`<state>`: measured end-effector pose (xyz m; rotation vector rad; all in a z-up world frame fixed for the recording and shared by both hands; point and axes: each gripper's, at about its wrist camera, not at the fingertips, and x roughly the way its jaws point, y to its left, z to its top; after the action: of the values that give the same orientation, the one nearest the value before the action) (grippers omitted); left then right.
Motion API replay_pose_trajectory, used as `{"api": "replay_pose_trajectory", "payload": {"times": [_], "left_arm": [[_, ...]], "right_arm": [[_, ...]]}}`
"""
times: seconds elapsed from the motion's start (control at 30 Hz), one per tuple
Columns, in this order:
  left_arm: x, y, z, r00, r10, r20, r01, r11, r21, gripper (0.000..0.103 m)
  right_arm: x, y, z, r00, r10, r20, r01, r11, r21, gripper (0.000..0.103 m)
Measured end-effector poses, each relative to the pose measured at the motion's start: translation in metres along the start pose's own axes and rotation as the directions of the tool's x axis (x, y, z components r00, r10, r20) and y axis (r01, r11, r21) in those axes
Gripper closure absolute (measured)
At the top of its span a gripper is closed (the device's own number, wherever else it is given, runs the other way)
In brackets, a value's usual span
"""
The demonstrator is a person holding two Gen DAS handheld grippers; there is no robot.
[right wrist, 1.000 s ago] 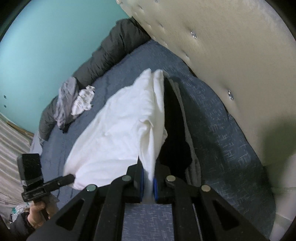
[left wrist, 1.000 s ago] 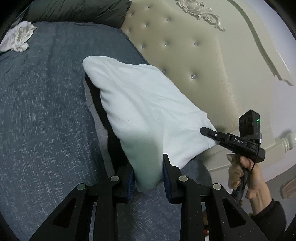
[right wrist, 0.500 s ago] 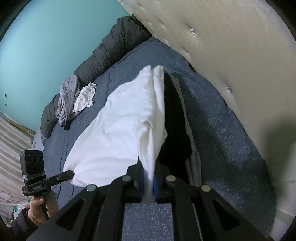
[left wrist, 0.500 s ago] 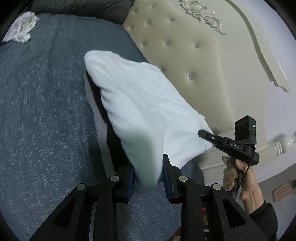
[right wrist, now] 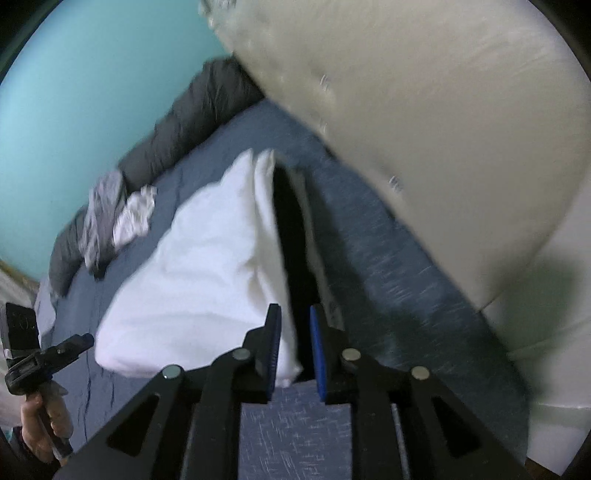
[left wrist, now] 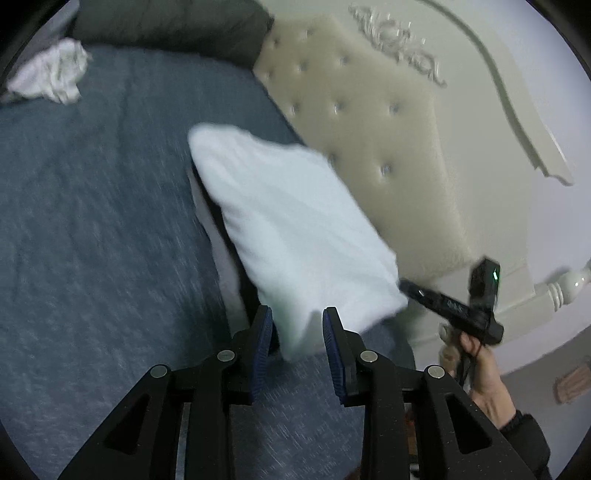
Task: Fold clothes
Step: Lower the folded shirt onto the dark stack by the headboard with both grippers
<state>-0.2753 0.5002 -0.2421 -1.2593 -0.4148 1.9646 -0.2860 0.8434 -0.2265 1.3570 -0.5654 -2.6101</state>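
A white garment (left wrist: 295,236) is seen lying folded on the blue-grey bedspread (left wrist: 92,240), just beside the tufted cream headboard (left wrist: 369,122), with a dark layer showing under its edge. In the left wrist view the garment runs from centre toward 6 o'clock, where its near corner lies between the blue pads of the left gripper (left wrist: 297,325). The jaws are opening; a gap is visible on both sides of the cloth, so no clamping is recorded. In the right wrist view the right gripper (right wrist: 294,321) is likewise opening: the garment's corner lies against the left pad, the right pad stands clear (frames are motion-blurred). A crumpled white cloth (left wrist: 48,74) lies at 10 o'clock near a dark grey quilt (left wrist: 173,26). The person's right hand (left wrist: 480,365) is seen at 4 o'clock.
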Motion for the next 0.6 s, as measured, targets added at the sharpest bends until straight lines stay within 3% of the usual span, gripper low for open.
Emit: {"api": "replay_pose_trajectory", "payload": {"times": [0.07, 0.27, 0.4, 0.5, 0.6], "left_arm": [[-0.006, -0.006, 0.01, 0.999, 0.025, 0.044, -0.026, 0.999, 0.037, 0.072], [0.021, -0.033, 0.023, 0.998, 0.061, 0.029, -0.065, 0.986, 0.156, 0.072], [0.042, -0.041, 0.01, 0.995, 0.096, 0.0, -0.094, 0.97, 0.224, 0.072], [0.051, -0.037, -0.001, 0.993, 0.117, -0.013, -0.111, 0.964, 0.24, 0.072], [0.054, -0.032, -0.01, 0.992, 0.123, -0.016, -0.114, 0.958, 0.261, 0.072]], "right_arm": [[-0.013, 0.002, 0.003, 0.999, 0.007, 0.053, -0.006, 1.0, -0.011, 0.088], [-0.005, 0.037, 0.014, 0.995, 0.058, 0.077, -0.05, 0.994, -0.1, 0.088], [0.024, 0.052, 0.019, 0.998, 0.043, 0.056, -0.035, 0.991, -0.13, 0.088], [0.046, 0.048, 0.018, 0.999, -0.026, 0.043, 0.031, 0.994, -0.108, 0.088], [0.058, 0.03, 0.013, 0.998, -0.046, 0.049, 0.048, 0.998, -0.04, 0.101]]}}
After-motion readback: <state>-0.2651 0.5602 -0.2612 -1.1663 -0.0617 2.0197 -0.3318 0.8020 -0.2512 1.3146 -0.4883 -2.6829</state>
